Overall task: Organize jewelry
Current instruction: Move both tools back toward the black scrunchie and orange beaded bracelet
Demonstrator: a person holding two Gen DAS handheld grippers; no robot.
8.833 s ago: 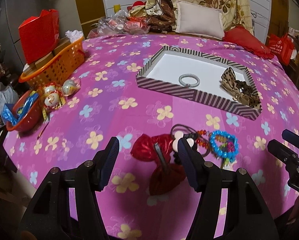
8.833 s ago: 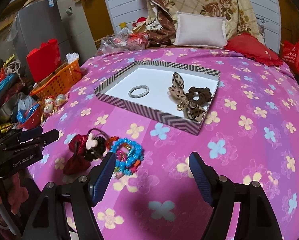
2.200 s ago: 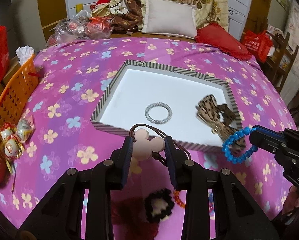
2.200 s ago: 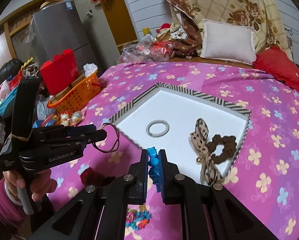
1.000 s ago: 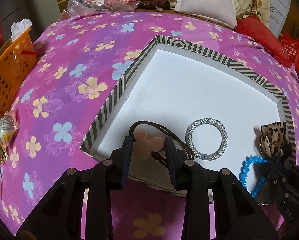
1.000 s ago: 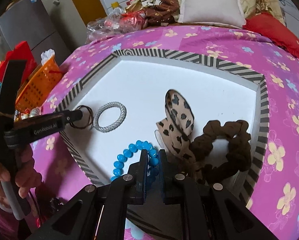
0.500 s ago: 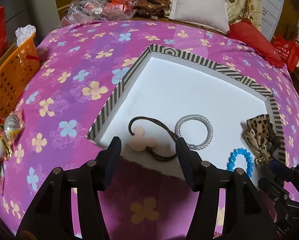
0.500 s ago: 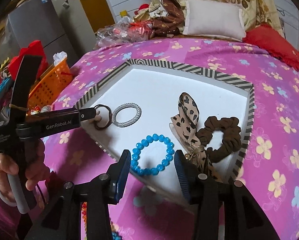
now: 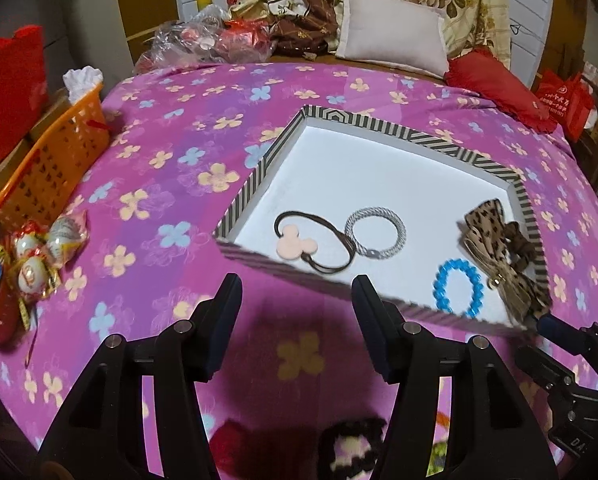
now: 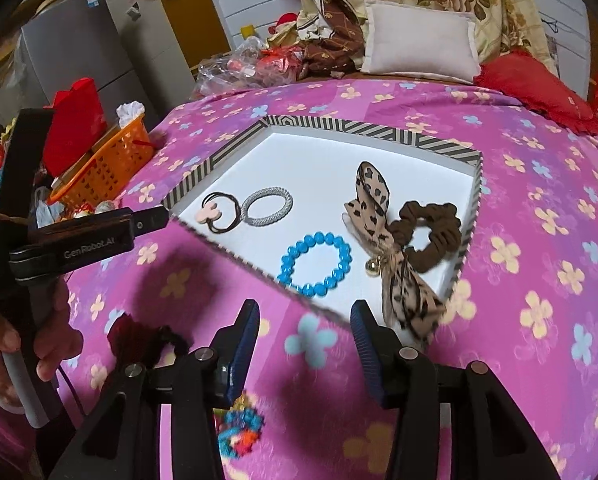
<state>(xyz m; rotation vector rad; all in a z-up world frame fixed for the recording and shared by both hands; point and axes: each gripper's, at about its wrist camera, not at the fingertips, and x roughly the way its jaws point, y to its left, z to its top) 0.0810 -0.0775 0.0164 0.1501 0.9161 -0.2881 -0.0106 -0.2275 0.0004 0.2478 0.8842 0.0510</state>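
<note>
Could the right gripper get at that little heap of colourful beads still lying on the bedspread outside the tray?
Probably yes. The right gripper is open with nothing between its fingers, and the colourful beads lie uncovered on the bedspread, just under its left finger. The tray sits beyond them, not in the way.

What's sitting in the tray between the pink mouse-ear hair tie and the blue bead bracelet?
The silver ring band lies there, partly between the hair tie and bracelet; clearest in the left wrist view.
</note>
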